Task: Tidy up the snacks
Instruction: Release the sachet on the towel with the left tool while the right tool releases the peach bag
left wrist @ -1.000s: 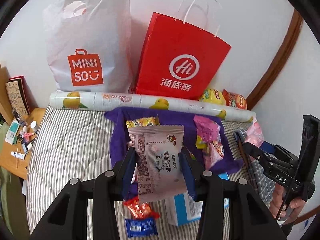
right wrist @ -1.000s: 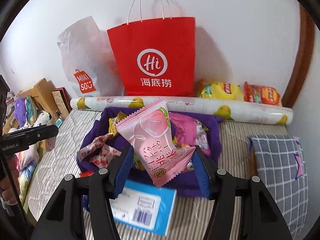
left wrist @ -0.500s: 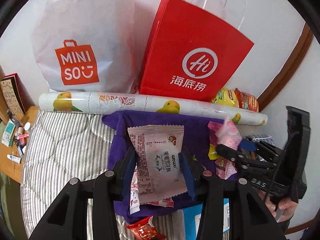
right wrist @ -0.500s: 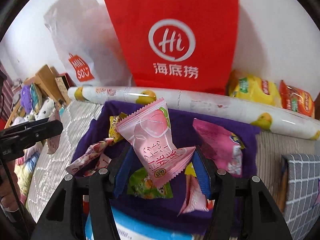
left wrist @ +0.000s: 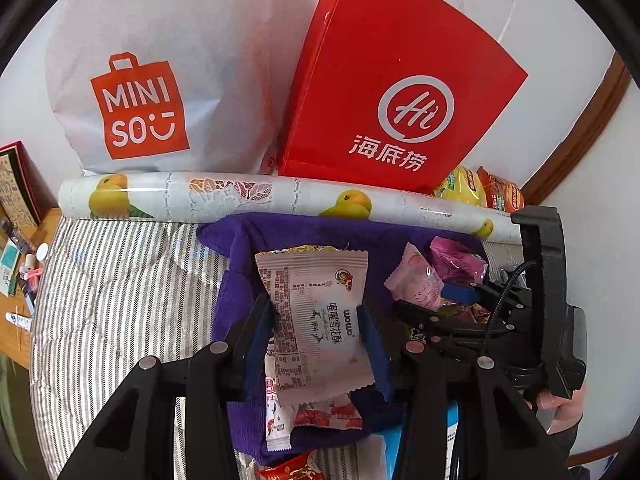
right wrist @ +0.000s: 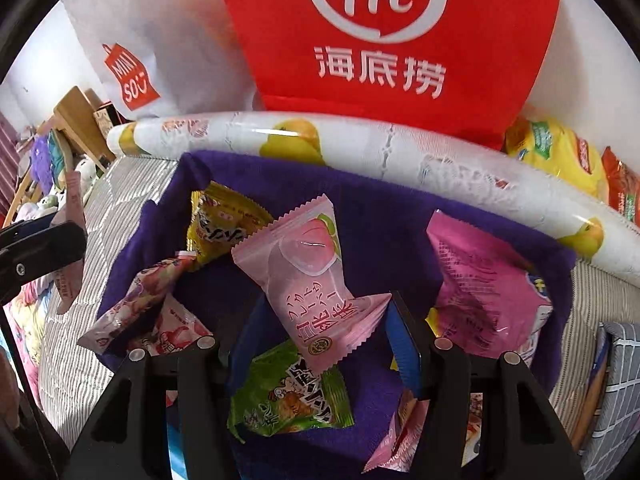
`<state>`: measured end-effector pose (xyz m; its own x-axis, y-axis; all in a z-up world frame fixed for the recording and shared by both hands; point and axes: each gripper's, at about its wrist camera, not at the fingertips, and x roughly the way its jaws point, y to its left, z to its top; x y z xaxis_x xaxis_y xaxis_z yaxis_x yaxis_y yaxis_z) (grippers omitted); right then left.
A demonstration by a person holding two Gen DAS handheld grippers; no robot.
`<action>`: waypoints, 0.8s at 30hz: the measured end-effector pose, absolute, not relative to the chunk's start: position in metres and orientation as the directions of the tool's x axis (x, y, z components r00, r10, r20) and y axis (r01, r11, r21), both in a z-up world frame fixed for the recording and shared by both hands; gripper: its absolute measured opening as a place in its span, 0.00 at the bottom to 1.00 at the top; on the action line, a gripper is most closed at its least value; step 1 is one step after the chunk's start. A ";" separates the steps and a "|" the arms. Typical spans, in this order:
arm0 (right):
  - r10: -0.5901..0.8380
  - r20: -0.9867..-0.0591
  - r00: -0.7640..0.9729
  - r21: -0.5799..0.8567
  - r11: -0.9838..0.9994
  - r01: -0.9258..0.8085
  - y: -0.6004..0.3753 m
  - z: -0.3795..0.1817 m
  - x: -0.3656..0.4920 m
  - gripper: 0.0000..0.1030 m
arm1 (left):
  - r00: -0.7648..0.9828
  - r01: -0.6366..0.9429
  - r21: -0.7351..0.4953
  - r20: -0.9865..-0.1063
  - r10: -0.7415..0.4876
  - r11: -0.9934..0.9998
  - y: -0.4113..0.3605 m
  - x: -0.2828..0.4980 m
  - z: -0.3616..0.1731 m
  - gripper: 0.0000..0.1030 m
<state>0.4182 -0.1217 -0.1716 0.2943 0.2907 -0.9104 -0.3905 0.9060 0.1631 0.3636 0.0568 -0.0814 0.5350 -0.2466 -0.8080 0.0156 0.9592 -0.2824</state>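
Both grippers have dropped closer over the purple bin (right wrist: 400,216): left gripper (left wrist: 316,322) pinching the white packet (left wrist: 320,320), right gripper (right wrist: 320,316) the pink peach packet (right wrist: 308,276), red bag (right wrist: 400,40) at 12 o'clock.

Purple cloth bin (right wrist: 384,216), soft-sided and open at the top, is my landmark. My white-and-pink snowflake-crisp packet (left wrist: 316,320) hangs upright over its near left part, print side facing me. My pink peach packet (right wrist: 312,280) hangs tilted over its middle. Lying inside: a yellow packet (right wrist: 224,228) at the back left, a strawberry-print packet (right wrist: 140,308) along the left wall, a green packet (right wrist: 288,396) near the front, a big pink bag (right wrist: 488,292) against the right wall.
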 end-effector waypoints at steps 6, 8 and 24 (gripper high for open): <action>0.289 -0.921 0.263 0.177 0.908 -0.380 -0.126 -0.181 0.421 0.59 | 0.513 0.016 -0.290 -0.819 -0.257 0.957 0.052 0.368 -0.094 0.41; 0.292 -0.921 0.257 0.178 0.905 -0.387 -0.126 -0.182 0.421 0.61 | 0.507 0.012 -0.291 -0.823 -0.257 0.957 0.051 0.368 -0.097 0.41; 0.326 -0.886 0.329 0.186 0.901 -0.391 -0.146 -0.143 0.405 0.70 | 0.469 0.023 -0.271 -0.847 -0.250 0.962 0.027 0.378 -0.123 0.41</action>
